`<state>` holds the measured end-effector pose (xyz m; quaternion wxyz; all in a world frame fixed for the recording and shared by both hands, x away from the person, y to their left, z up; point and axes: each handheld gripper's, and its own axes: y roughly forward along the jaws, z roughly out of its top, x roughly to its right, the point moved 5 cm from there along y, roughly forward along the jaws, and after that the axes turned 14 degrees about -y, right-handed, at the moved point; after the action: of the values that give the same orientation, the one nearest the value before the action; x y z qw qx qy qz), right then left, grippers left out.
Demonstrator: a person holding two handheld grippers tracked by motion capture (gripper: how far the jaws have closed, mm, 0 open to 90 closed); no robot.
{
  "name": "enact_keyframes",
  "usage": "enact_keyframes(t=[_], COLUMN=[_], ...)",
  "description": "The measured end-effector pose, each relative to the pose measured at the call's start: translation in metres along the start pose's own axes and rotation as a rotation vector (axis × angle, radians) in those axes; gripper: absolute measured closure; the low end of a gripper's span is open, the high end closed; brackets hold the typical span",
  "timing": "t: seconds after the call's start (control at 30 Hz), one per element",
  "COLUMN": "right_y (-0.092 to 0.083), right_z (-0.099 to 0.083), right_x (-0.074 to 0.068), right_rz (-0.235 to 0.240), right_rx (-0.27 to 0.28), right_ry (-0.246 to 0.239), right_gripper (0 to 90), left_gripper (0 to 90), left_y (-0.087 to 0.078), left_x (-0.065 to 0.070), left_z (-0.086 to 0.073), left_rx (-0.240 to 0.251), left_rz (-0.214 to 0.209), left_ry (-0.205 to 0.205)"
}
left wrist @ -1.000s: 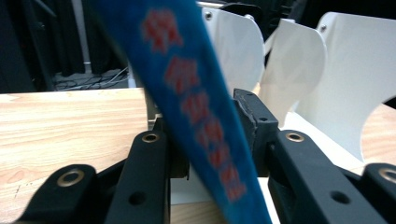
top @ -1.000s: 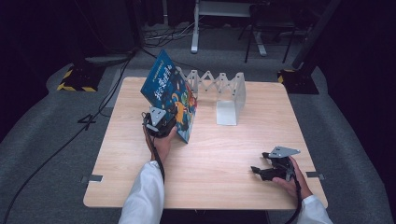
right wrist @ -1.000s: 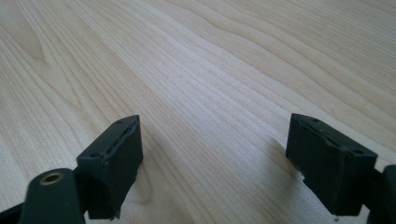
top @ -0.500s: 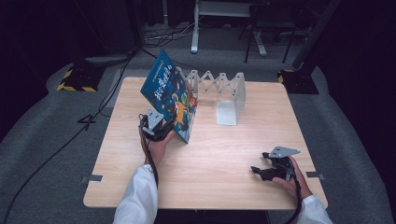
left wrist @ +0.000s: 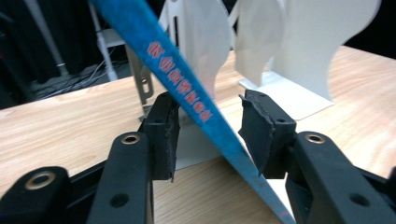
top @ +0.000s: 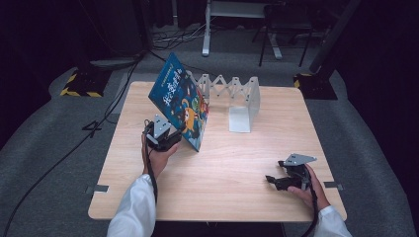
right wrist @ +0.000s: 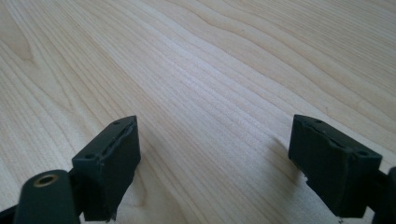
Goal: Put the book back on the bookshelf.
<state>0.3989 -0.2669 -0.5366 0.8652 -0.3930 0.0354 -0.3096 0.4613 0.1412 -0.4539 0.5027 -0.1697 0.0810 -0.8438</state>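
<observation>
Wooden and pale, the table [top: 222, 168] carries everything we see. From the high view we make out a white folding book rack [top: 237, 101] toward its far edge and a blue picture book [top: 182, 106] leaning tilted against the rack's left end, cover facing us. Our left gripper [top: 168, 138] sits at the book's lower edge; the left gripper view shows what the high view cannot: jaws that have just been opening, the book's spine passing between the pads, which no longer squeeze it. Our right gripper [right wrist: 215, 163] rests spread wide over bare wood, holding nothing. The cover's lettering is too blurred to read.
</observation>
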Motion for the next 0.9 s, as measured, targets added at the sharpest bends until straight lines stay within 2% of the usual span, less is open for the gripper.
enact_keyframes(t=[0.07, 0.13, 0.23, 0.33, 0.4, 0.47, 0.7, 0.77, 0.87, 0.9], right_y=[0.0, -0.001, -0.003, -0.004, -0.007, -0.009, -0.017, -0.019, -0.023, -0.025], right_z=[0.001, 0.001, 0.004, 0.006, 0.01, 0.012, 0.016, 0.017, 0.017, 0.017], right_x=[0.001, 0.002, 0.0, 0.0, 0.0, 0.0, 0.001, 0.001, 0.0, 0.0], right_rz=[-0.008, -0.013, -0.006, -0.014, -0.021, -0.028, -0.047, -0.052, -0.067, -0.068], right_rx=[-0.009, -0.015, 0.003, 0.008, 0.018, 0.019, 0.01, 0.006, 0.0, 0.0], right_ry=[-0.002, -0.001, 0.004, -0.001, -0.001, -0.002, -0.034, -0.039, -0.048, -0.047], right_gripper=[17.3, 19.5, 20.1, 20.1, 20.1, 20.0, 19.8, 19.7, 19.5, 19.5], left_gripper=[54.0, 52.2, 51.1, 46.5, 44.6, 41.9, 35.1, 32.9, 29.3, 29.3], left_y=[-0.002, -0.005, -0.011, -0.015, -0.019, -0.023, -0.038, -0.043, -0.047, -0.048], left_x=[0.002, 0.003, 0.003, 0.004, 0.006, 0.007, 0.013, 0.016, 0.017, 0.017], left_z=[-0.001, -0.001, -0.003, -0.003, -0.004, -0.004, -0.007, -0.01, -0.015, -0.018], left_rx=[-0.018, -0.038, -0.06, -0.065, -0.072, -0.088, -0.127, -0.147, -0.17, -0.18], left_rz=[-0.009, -0.013, -0.04, -0.035, -0.049, -0.056, -0.077, -0.094, -0.099, -0.083], left_ry=[0.003, 0.024, 0.004, 0.01, 0.005, 0.023, 0.046, 0.052, 0.099, 0.112])
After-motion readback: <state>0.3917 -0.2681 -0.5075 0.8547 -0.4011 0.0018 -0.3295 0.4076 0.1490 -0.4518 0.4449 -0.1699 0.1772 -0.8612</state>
